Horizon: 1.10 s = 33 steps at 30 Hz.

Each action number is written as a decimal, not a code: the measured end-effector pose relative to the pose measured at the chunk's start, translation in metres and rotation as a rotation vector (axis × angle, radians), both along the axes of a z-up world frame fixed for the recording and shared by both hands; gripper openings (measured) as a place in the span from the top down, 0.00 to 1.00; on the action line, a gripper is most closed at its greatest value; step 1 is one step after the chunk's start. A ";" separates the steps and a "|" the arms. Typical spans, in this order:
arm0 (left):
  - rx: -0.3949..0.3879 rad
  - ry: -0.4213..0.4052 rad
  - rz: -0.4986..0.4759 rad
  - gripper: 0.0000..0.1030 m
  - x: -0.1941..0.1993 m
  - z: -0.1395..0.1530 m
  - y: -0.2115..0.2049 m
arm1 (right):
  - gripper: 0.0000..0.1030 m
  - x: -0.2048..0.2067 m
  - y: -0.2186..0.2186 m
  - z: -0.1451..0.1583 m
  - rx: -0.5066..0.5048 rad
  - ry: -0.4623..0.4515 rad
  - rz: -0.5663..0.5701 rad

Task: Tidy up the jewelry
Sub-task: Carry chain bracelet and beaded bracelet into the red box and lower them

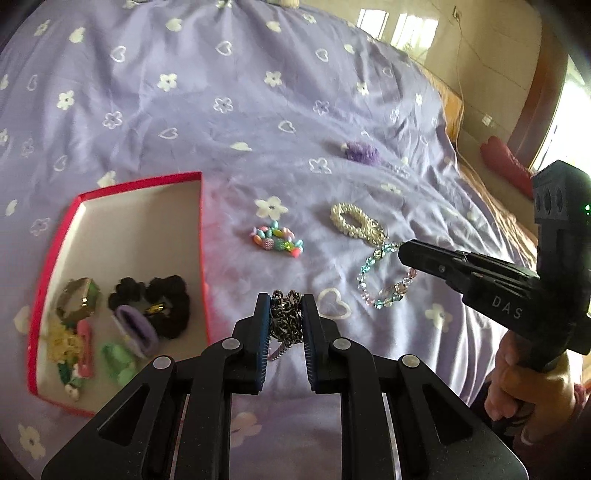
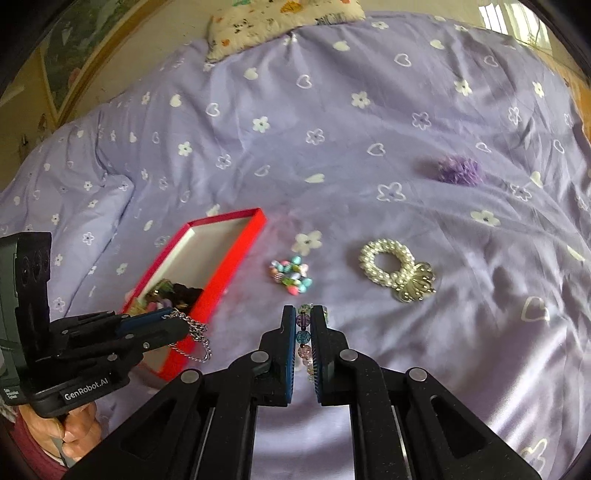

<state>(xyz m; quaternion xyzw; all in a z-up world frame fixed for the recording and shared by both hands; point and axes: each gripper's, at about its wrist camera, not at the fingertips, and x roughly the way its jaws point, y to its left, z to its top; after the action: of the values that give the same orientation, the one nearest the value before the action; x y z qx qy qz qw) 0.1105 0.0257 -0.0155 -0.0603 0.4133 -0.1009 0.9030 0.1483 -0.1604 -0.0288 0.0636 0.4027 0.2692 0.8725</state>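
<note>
My left gripper (image 1: 286,301) is shut on a silver metal chain (image 1: 286,321), held just right of the red box (image 1: 202,236); the chain dangles from it in the right wrist view (image 2: 197,332). My right gripper (image 2: 304,312) is shut on a crystal bead bracelet (image 2: 304,338), which lies on the bedspread in the left wrist view (image 1: 384,280). The box holds several hair ties and clips (image 1: 147,306). On the bed lie a colourful bead bracelet (image 1: 277,240), a pearl bracelet (image 1: 356,223) and a purple scrunchie (image 1: 362,151).
A purple flowered bedspread (image 2: 332,147) covers the bed. A patterned pillow (image 2: 280,22) lies at the far end. A red object (image 1: 506,166) sits on the bed's right edge, near the floor.
</note>
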 end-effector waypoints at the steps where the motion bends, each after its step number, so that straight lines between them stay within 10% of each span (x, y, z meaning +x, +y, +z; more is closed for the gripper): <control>1: -0.001 -0.004 0.004 0.86 -0.002 0.002 0.002 | 0.93 -0.001 0.002 0.002 0.001 -0.004 0.005; 33: -0.037 -0.019 0.244 0.86 -0.068 0.004 0.120 | 0.93 -0.034 0.097 0.029 0.041 -0.036 0.194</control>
<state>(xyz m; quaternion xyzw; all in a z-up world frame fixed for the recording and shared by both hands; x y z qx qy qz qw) 0.0424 0.1460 -0.0112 -0.1259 0.3923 0.0018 0.9112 0.1144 -0.0639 0.0005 0.0375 0.3858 0.3619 0.8478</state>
